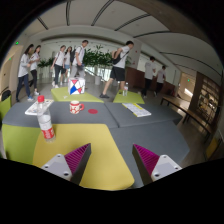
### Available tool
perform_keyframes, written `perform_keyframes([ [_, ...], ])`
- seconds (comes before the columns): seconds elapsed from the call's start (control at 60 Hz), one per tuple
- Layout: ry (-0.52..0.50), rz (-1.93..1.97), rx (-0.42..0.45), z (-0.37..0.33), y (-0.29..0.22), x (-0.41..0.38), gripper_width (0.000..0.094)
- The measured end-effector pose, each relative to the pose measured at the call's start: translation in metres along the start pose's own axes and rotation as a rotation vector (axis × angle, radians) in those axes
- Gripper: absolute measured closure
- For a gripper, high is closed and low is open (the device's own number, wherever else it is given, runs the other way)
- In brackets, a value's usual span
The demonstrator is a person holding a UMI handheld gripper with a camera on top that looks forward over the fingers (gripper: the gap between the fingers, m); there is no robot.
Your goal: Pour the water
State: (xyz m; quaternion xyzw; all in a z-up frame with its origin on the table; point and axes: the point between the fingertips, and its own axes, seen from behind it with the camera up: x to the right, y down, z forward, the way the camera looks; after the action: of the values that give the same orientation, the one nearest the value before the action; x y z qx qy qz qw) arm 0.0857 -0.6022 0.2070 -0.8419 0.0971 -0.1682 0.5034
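Note:
A clear plastic water bottle (44, 118) with a red cap stands upright on the grey table (120, 125), ahead of my fingers and to their left. Further back a paper cup (76, 89) with a red and blue pattern stands on a yellow mat, with a small white and red cup (74, 106) just in front of it. My gripper (112, 160) hovers over the near yellow mat (100, 165), open, with nothing between its magenta pads (75, 158).
Several people stand at the back of the room. A white sheet (137, 109) lies on the right part of the table, and a red patch (93, 111) beside the cups. Wooden furniture (205, 100) stands at the right.

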Motion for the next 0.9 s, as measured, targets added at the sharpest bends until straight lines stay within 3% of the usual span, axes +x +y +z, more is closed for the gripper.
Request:
perform_keyframes([
  [0.267,-0.165,-0.001,-0.013,-0.011,0.047,-0.114,0.0080],
  [0.483,-0.304,-0.028,0.073,0.009,0.021,-0.235,0.0080],
  [0.633,-0.300,-0.009,0.168,0.047,-0.014,-0.277,0.0087],
  [0.9,-0.307,0.015,0.217,0.126,-0.044,-0.320,0.0123],
])
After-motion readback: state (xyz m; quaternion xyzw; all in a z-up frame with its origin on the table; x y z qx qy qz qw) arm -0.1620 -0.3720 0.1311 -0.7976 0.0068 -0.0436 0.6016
